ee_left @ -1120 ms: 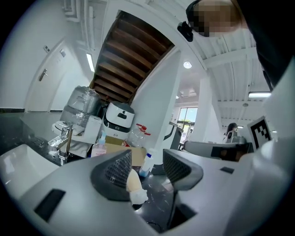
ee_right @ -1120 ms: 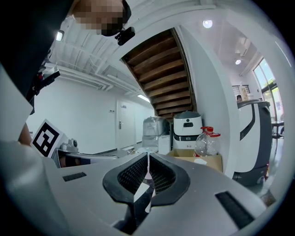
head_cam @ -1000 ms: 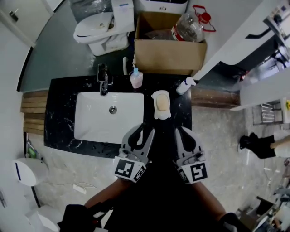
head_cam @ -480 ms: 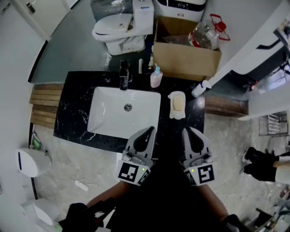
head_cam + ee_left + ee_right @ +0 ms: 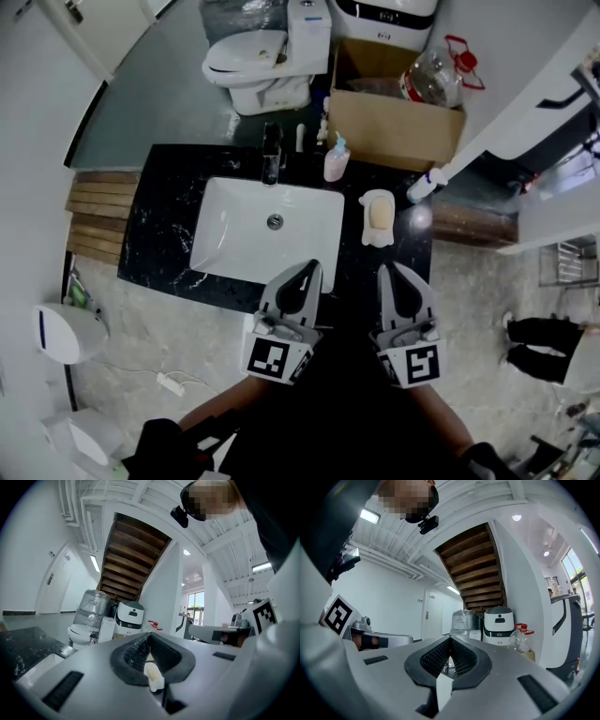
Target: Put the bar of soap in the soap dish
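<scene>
The left tongs (image 5: 304, 273) are pressed tight together with nothing between them; the left gripper view shows the two dark pads meeting at a single seam (image 5: 149, 638). The right tongs (image 5: 393, 275) are likewise closed and empty, their pads meeting in the right gripper view (image 5: 450, 642). In the head view both sit side by side over the near edge of the black bench (image 5: 159, 217), pointing toward 12 o'clock.

The bar of soap (image 5: 380, 214) lies in the white soap dish (image 5: 377, 238), which stands on the bench near 12 o'clock of the right tongs and about 2 o'clock of the left tongs, apart from both. The white sink (image 5: 246, 246) is at 11 o'clock of the left tongs, with the faucet (image 5: 272, 161) at its far rim. A pink pump bottle (image 5: 336, 161) stands at 11 o'clock of the dish, and a spray bottle (image 5: 427, 183) at its 2 o'clock. Beyond the bench are a cardboard box (image 5: 394, 129) and a toilet (image 5: 262, 56).
</scene>
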`<state>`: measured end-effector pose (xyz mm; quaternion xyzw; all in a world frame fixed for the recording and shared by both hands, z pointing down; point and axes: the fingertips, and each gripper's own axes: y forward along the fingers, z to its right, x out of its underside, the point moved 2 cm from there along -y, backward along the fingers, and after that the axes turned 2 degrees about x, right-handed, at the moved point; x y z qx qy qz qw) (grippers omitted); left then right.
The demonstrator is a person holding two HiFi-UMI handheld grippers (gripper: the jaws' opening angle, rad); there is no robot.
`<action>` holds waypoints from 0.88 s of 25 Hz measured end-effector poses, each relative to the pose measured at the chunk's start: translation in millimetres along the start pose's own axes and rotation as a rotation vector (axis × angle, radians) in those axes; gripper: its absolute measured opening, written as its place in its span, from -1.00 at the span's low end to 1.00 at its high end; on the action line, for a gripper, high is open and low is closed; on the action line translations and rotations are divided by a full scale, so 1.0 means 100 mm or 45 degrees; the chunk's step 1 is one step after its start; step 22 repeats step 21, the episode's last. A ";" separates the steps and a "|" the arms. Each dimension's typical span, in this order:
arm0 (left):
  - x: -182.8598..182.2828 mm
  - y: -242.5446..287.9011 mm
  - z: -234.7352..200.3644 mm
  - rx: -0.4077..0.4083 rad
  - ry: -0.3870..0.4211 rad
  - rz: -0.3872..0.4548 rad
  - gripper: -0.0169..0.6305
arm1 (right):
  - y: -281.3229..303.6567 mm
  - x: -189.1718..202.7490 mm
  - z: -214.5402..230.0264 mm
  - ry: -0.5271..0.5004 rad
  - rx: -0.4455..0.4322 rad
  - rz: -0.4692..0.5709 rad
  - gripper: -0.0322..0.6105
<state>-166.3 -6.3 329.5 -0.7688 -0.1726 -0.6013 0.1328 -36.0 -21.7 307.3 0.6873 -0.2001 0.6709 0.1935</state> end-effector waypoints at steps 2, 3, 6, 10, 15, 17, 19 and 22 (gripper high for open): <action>-0.01 -0.02 -0.01 0.004 0.003 0.008 -0.95 | -0.01 0.01 -0.03 -0.001 0.007 0.000 -0.88; -0.01 -0.04 -0.02 0.003 0.006 0.010 -0.95 | -0.02 0.02 -0.04 0.002 0.013 0.002 -0.88; -0.03 -0.07 -0.04 0.005 0.027 0.013 -0.95 | -0.03 0.02 -0.06 0.006 0.036 0.010 -0.88; -0.05 -0.10 -0.06 0.022 0.045 0.011 -0.95 | -0.04 0.02 -0.10 0.006 0.065 0.019 -0.88; -0.04 -0.11 -0.07 0.056 0.052 0.017 -0.95 | -0.07 0.03 -0.16 -0.008 0.099 0.025 -0.88; -0.04 -0.12 -0.06 0.066 0.050 0.018 -0.95 | -0.09 0.03 -0.17 -0.013 0.111 0.023 -0.88; -0.05 -0.14 -0.06 0.072 0.052 0.024 -0.95 | -0.10 0.03 -0.18 -0.019 0.115 0.024 -0.88; -0.05 -0.15 -0.07 0.075 0.054 0.032 -0.95 | -0.12 0.03 -0.21 -0.025 0.117 0.026 -0.88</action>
